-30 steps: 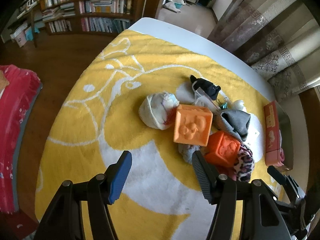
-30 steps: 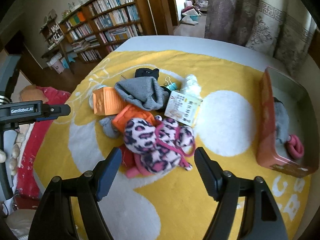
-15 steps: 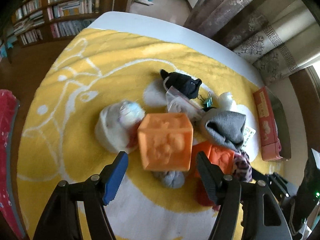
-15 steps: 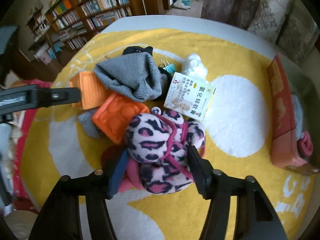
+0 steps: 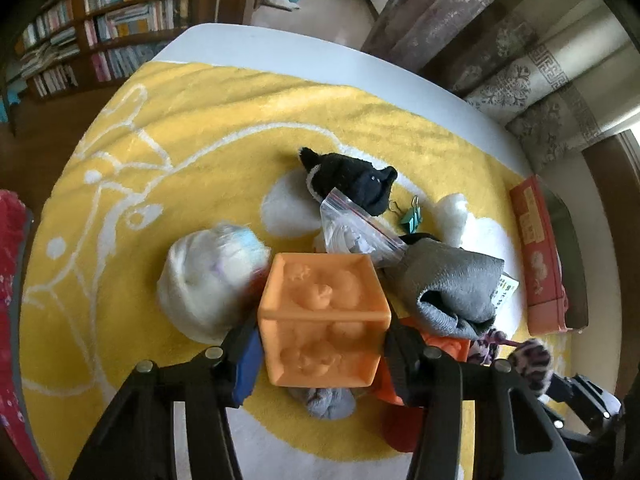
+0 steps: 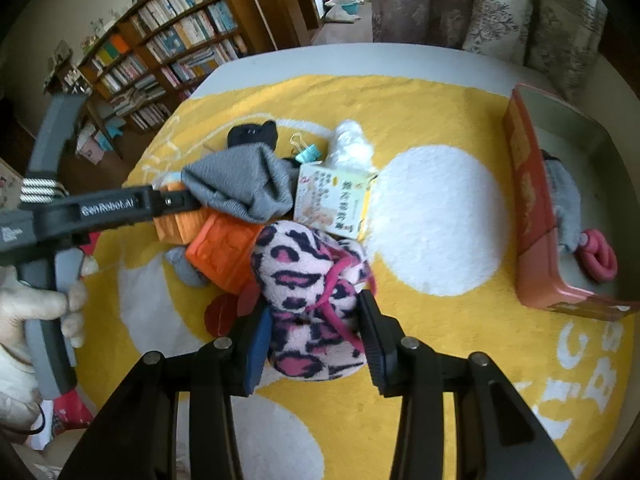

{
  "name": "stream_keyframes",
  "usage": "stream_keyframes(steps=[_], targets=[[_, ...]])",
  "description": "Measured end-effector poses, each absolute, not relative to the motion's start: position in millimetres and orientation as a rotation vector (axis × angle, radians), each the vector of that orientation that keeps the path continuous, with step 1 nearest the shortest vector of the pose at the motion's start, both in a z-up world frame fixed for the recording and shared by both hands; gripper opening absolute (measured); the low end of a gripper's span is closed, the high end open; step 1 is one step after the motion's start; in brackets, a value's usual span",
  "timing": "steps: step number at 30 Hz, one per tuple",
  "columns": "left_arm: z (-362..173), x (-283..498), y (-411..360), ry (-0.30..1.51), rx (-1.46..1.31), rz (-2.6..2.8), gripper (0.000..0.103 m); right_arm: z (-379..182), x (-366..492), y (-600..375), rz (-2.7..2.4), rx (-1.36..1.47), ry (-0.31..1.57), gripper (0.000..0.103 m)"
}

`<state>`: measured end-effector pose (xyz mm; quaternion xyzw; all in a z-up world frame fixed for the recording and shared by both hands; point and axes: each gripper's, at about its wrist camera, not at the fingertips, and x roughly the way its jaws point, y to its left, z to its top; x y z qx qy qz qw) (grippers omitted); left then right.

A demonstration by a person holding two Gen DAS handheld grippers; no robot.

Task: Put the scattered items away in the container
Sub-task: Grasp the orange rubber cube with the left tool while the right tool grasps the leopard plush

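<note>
left claw [image 5: 322, 350]: closing, now touching orange cube [image 5: 324, 316], frame centre
right claw [image 6: 314, 338]: closing around leopard plush [image 6: 310, 296]
meaning: both grasps begun; container [image 6: 536, 240] next

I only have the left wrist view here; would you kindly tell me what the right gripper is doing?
Observer: The right gripper is closing around a pink leopard-print plush item.
Operator: Thanks, is anything already in the red container?
Observer: Yes, a grey cloth item lies inside the red container.
Operator: Anything else in there?
Observer: A pink rolled item lies beside the grey one.
</note>
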<state>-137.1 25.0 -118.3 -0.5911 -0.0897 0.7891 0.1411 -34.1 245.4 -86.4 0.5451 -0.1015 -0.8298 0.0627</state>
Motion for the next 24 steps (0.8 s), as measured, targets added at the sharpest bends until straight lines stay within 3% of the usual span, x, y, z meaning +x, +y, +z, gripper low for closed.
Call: stream_keyframes(steps=[6,15,24], targets=[[-102,-128,17,-0.311,-1.71,2.326,0.053,-72,-33,262,-2.534,1.592,-0.355,0.045],[-37,-112,21,-0.344,-1.576,2.468,0.053,-46,-25,303,-2.591,1.483,-0.459,0.045],[8,-111,113,-0.305,-1.434,2.383,0.053,-19,-3,386,-2.777,1.408,-0.574,0.045]])
